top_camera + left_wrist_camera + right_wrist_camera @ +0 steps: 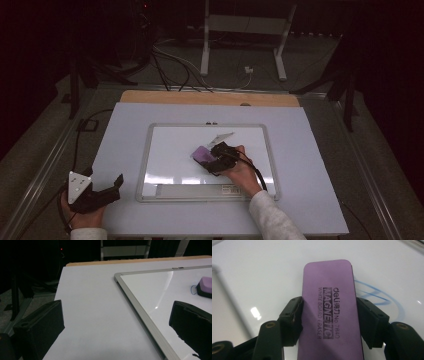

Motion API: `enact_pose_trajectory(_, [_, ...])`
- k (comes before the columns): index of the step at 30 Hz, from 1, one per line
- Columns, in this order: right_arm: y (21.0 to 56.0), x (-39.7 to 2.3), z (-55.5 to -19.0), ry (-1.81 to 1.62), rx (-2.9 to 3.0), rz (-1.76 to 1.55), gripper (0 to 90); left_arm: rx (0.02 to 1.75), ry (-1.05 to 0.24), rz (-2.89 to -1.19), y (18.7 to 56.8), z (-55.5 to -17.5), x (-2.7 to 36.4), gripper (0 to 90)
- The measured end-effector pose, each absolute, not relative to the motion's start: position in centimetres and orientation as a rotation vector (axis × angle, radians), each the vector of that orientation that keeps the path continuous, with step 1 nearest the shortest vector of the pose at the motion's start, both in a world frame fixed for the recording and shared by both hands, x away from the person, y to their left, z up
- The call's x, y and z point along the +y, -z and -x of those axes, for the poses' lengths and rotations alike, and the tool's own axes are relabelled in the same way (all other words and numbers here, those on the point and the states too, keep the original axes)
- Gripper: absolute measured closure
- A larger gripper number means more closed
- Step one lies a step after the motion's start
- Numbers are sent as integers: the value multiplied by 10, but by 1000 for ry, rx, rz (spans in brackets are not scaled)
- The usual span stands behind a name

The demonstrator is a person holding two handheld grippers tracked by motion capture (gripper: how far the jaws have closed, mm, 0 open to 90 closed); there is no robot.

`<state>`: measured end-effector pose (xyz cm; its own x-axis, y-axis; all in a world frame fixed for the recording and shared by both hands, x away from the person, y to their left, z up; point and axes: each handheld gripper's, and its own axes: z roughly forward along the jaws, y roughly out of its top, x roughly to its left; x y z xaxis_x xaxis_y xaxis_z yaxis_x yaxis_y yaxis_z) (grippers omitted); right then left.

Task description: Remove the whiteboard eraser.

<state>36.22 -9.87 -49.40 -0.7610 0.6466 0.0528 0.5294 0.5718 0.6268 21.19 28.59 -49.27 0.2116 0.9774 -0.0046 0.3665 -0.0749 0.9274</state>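
Note:
A purple whiteboard eraser (329,305) lies flat on the whiteboard (170,145), and my right gripper (329,315) is shut on its two long sides. In the high view the eraser (202,153) sits near the board's middle with the right gripper (216,157) behind it. Blue pen marks (374,293) show on the board just right of the eraser. My left gripper (112,187) rests on the table off the board's lower left corner, jaws open with nothing between them. From the left gripper (117,322) view, the eraser (206,285) is at the far right.
The whiteboard's metal frame (140,312) runs across the white table top (125,135). A wooden strip (210,98) edges the far side of the table. Beyond it are cables (170,65) and a white stand (242,30) on a dark floor.

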Motion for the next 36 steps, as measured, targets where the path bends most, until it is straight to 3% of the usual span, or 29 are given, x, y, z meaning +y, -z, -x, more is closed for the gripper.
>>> enact_pose_trajectory(10, [494,-85,-348,-1002,2754,-839,415,1298,-871,-1604,493,-212,285,5])
enact_pose_trajectory(19, [494,-107,-366,-954,2611,-1079,415,1298,-870,-1604,493,-212,286,5])
enact_pose_trajectory(28, [494,-86,-345,-1002,2746,-886,414,1299,-871,-1604,493,-212,286,5])
enact_pose_trajectory(36, [493,-125,-371,-920,2540,-1202,414,1301,-870,-1604,493,-212,286,5])
